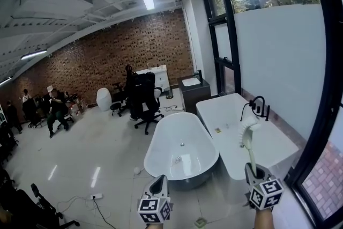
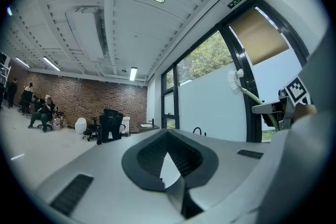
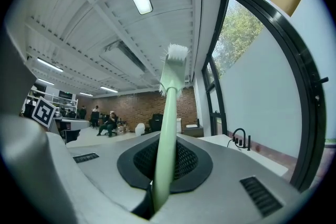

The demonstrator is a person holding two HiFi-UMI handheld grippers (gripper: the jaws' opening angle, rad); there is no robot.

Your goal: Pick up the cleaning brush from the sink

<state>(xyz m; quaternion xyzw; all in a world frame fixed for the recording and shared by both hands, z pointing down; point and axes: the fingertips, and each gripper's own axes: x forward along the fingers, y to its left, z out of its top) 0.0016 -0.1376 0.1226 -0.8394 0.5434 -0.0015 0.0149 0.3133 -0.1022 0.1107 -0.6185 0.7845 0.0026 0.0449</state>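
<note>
The cleaning brush (image 1: 250, 148) has a pale green handle and white bristles at its top. My right gripper (image 1: 255, 170) is shut on the lower end of the handle and holds the brush upright in the air, in front of the white rectangular sink (image 1: 274, 143) with a black tap (image 1: 259, 106). In the right gripper view the brush handle (image 3: 168, 128) rises from between the jaws. My left gripper (image 1: 159, 182) hangs to the left, shut with nothing in it. The left gripper view shows the brush (image 2: 245, 90) and the right gripper (image 2: 273, 108) at its right.
A white oval bathtub (image 1: 180, 150) stands left of the sink. Behind it are a black office chair (image 1: 143, 100) and a small basin on a dark cabinet (image 1: 191, 83). People sit at the far left (image 1: 56, 110). A glass wall runs along the right. A cable lies on the floor (image 1: 96, 197).
</note>
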